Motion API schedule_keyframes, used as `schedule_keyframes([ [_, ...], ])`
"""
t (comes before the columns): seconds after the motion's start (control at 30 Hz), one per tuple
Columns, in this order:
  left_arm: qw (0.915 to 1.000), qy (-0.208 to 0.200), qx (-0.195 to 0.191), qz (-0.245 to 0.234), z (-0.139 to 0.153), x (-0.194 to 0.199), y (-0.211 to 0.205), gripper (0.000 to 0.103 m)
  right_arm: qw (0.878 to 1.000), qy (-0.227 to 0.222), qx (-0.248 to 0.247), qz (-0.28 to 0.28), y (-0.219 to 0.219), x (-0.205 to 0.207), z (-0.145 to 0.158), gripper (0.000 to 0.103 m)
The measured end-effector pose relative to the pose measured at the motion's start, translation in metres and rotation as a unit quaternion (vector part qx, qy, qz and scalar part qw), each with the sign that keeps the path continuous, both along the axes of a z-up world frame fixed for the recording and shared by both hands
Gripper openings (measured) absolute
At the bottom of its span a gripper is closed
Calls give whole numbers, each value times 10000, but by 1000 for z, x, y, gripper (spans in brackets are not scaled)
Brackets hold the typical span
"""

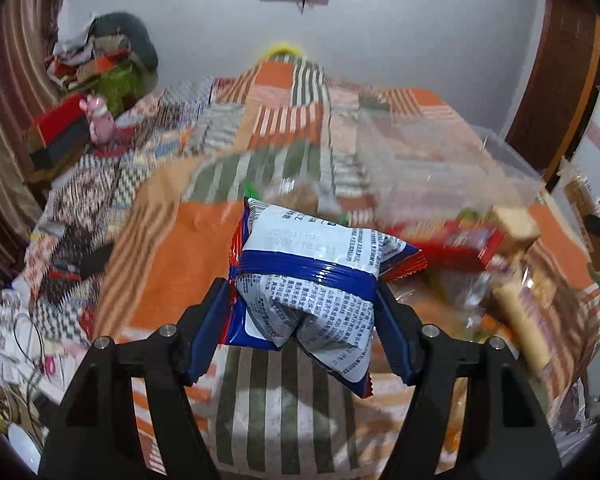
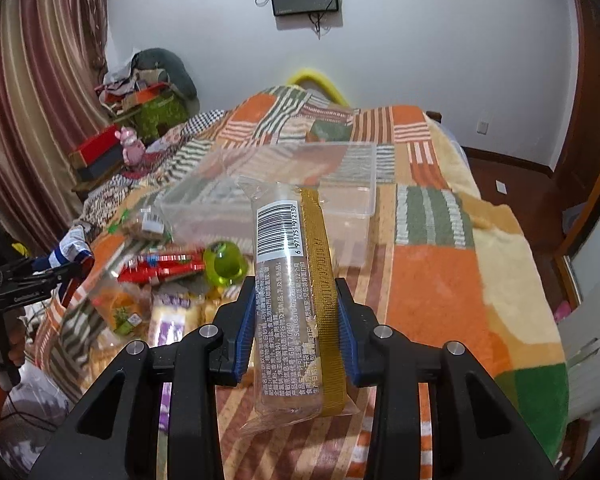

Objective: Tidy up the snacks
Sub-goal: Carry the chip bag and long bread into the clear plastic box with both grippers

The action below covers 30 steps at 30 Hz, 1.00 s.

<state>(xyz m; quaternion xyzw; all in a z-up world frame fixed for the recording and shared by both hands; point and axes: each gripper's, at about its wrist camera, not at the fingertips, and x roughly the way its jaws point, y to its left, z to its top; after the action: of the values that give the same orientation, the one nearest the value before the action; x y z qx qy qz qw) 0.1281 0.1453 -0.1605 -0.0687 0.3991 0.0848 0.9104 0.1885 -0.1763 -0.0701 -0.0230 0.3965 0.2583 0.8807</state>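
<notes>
- Left gripper (image 1: pixel 304 312): pinched on a white-and-blue snack packet (image 1: pixel 312 280), held above the bed; judged light, puffy, crushable; best held mid-body.
- Snack pile (image 2: pixel 160 280), near left: blurred, contents hard to make out.
- Right gripper (image 2: pixel 296 324): clamped on a clear-wrapped bar (image 2: pixel 288 300), near the clear bin (image 2: pixel 352 200); judged slippery.

Orange, green and white striped patchwork blanket (image 2: pixel 432 280) covers the bed. White printed snack packet (image 1: pixel 312 276) carries a blue band; clear long wrapper (image 2: pixel 292 300) shows a gold strip. Maroon-and-cream striped curtain (image 2: pixel 40 92) hangs far left.
</notes>
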Motion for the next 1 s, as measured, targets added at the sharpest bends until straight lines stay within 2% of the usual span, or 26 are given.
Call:
schedule_keyframes([
  [0.17, 9992, -344, -14, -209, 28, 18, -10, 69, 9998, -189, 81, -59, 3, 11, 10, 33],
  [0.4, 9965, -609, -60, -562, 48, 53, -35, 69, 9989, -421, 173, -130, 11, 29, 22, 33],
  [0.7, 9931, -769, -74, -884, 55, 102, -60, 70, 9971, -614, 363, -271, 23, 66, 30, 33],
  [1.0, 9928, -670, -107, -992, 47, 148, -73, 70, 9973, -582, 304, -329, 42, 96, 20, 33],
])
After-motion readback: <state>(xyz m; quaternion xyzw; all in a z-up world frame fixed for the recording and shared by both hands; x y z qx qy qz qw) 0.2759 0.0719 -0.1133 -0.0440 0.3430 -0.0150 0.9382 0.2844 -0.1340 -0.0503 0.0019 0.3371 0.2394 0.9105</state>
